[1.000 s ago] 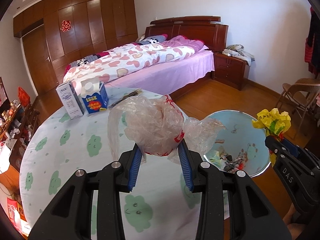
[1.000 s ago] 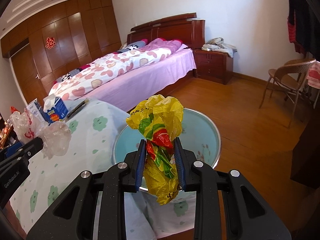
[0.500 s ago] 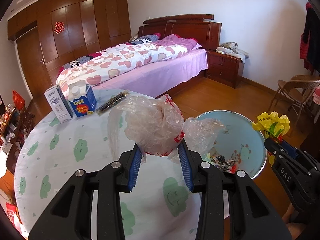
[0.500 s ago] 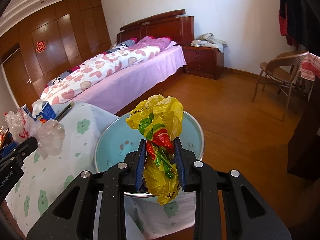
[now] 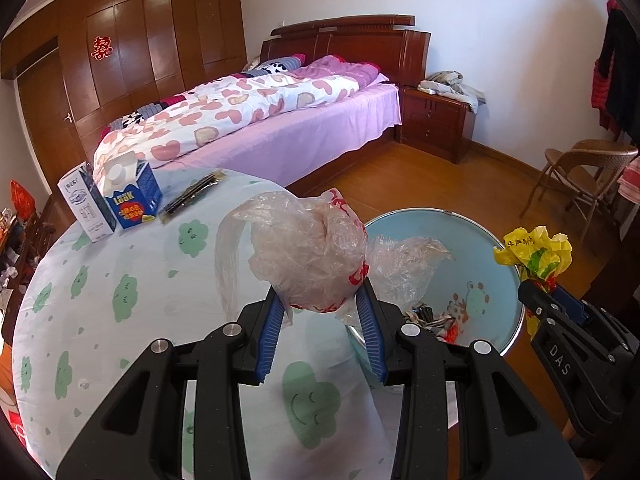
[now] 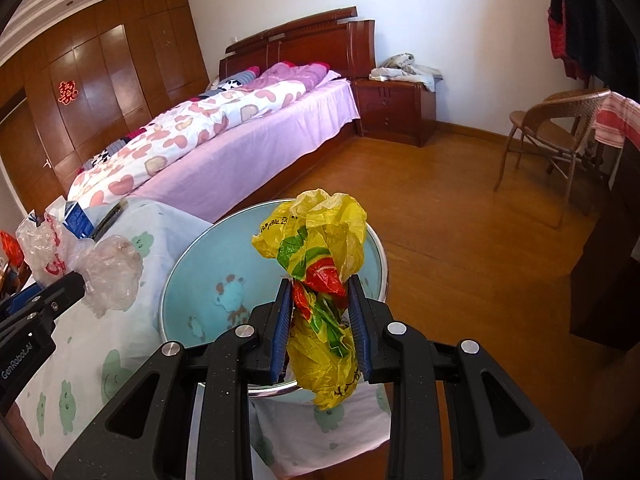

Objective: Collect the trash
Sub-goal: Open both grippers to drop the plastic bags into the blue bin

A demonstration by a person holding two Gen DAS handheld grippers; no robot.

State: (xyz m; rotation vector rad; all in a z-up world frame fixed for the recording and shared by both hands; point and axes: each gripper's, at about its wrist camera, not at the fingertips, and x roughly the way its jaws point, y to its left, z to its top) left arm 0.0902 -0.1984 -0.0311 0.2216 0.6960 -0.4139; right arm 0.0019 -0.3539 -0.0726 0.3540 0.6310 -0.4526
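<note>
My left gripper (image 5: 320,316) is shut on a crumpled clear plastic bag with red print (image 5: 308,260) and holds it above the table's right edge, beside the bin. My right gripper (image 6: 320,308) is shut on a crumpled yellow plastic bag (image 6: 320,248) and holds it over the near rim of the light-blue trash bin (image 6: 200,264). The bin (image 5: 492,256) stands on the floor next to the table and has some trash at the bottom. The yellow bag also shows at the right in the left wrist view (image 5: 536,252), and the clear bag at the left in the right wrist view (image 6: 80,264).
A round table with a cloud-print cloth (image 5: 120,288) carries two cartons (image 5: 132,196) and a dark flat wrapper (image 5: 196,196) at its far side. A bed (image 5: 280,120), a nightstand (image 5: 436,124) and a wicker chair (image 5: 584,176) stand beyond on the wooden floor.
Both grippers have moved to the right with their bags. The bin has come closer under the right gripper, and the cartons have shifted left in the left wrist view.
</note>
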